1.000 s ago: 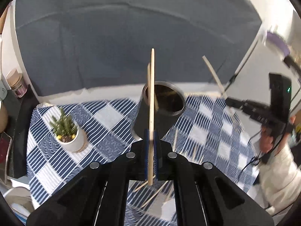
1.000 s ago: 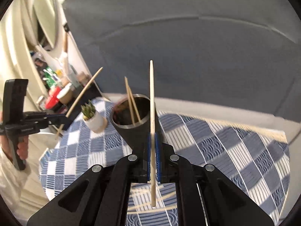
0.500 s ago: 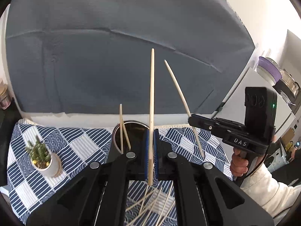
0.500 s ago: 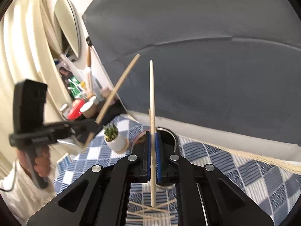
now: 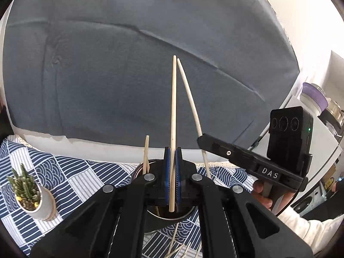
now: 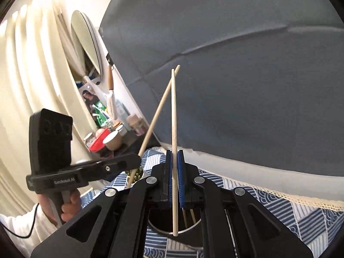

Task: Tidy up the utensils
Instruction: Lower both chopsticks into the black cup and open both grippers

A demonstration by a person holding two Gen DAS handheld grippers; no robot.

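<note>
My left gripper (image 5: 172,163) is shut on a wooden chopstick (image 5: 173,111) held upright, its lower end over the mouth of a dark metal holder cup (image 5: 172,216). Another chopstick (image 5: 146,152) stands in the cup. My right gripper (image 6: 174,167) is shut on a second chopstick (image 6: 173,129), its lower end over the same cup (image 6: 182,230), where two sticks (image 6: 189,216) stand. Each gripper shows in the other's view: the right one (image 5: 203,139), the left one (image 6: 135,158). The two chopstick tops nearly meet.
A blue and white patterned cloth (image 5: 71,172) covers the table. A small potted succulent (image 5: 32,193) stands at the left. Loose chopsticks (image 5: 182,249) lie on the cloth in front of the cup. A grey backdrop (image 5: 129,75) stands behind; a cluttered shelf (image 6: 107,133) is at the side.
Both grippers have come in closer over the cup, and the two held chopsticks now stand side by side with their tops nearly touching. Both stay shut on their sticks.
</note>
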